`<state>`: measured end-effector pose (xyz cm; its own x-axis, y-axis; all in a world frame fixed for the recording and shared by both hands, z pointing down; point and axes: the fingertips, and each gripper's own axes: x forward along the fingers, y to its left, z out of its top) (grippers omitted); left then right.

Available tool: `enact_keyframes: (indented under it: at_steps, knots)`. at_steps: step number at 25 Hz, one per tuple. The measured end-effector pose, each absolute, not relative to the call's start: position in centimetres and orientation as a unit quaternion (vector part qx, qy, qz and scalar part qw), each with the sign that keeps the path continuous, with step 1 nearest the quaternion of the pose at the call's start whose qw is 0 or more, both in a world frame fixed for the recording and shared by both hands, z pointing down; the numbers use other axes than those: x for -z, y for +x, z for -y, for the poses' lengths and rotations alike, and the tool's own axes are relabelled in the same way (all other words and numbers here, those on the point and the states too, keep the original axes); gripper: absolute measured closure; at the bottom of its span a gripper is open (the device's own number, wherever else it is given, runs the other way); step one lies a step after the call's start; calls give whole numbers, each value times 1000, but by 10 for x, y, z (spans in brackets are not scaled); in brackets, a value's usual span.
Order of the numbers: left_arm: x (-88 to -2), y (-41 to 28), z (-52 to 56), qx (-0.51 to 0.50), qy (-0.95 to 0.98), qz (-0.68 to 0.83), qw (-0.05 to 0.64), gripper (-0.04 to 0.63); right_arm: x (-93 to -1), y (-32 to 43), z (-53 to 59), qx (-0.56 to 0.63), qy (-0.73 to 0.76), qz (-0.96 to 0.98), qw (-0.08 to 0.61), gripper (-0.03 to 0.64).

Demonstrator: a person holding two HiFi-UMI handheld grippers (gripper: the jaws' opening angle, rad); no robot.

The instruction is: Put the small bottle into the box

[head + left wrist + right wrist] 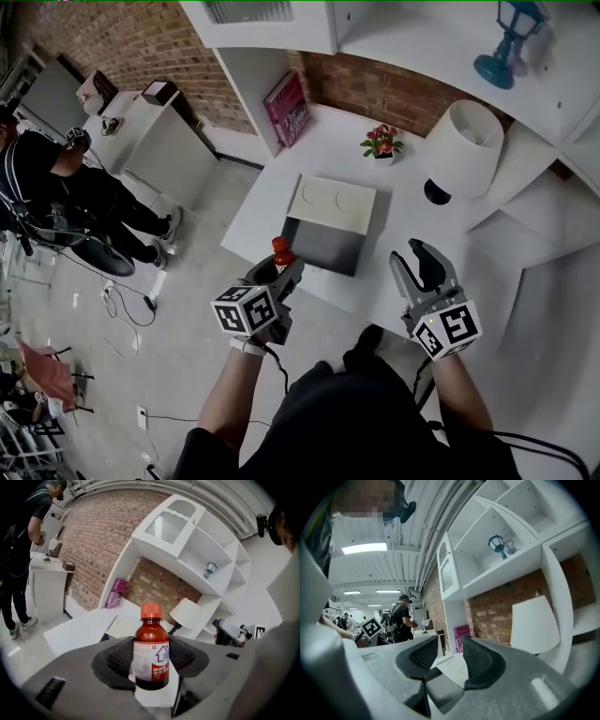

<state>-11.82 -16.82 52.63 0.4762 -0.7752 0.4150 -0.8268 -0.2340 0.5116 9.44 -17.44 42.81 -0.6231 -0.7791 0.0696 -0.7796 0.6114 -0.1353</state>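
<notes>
Here, bottle poised at the box

The left gripper [151,677] pinches the small bottle [151,651] upright around its labelled belly, cap clear above the jaws, probably so it can go in base first. It is amber-brown with an orange-red cap and a white-and-red label, and it hangs beside the near left corner of the open box [323,246]. The right gripper [450,656] is spread and empty, apparently kept clear.
</notes>
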Motion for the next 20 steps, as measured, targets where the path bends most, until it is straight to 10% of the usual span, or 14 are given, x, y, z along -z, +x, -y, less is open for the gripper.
enact_keyframes:
  at_steps: [20]
  knots:
    - [-658,-71,230,-250,773,420,404,376,-461,167,209,-114,570,814,6,492]
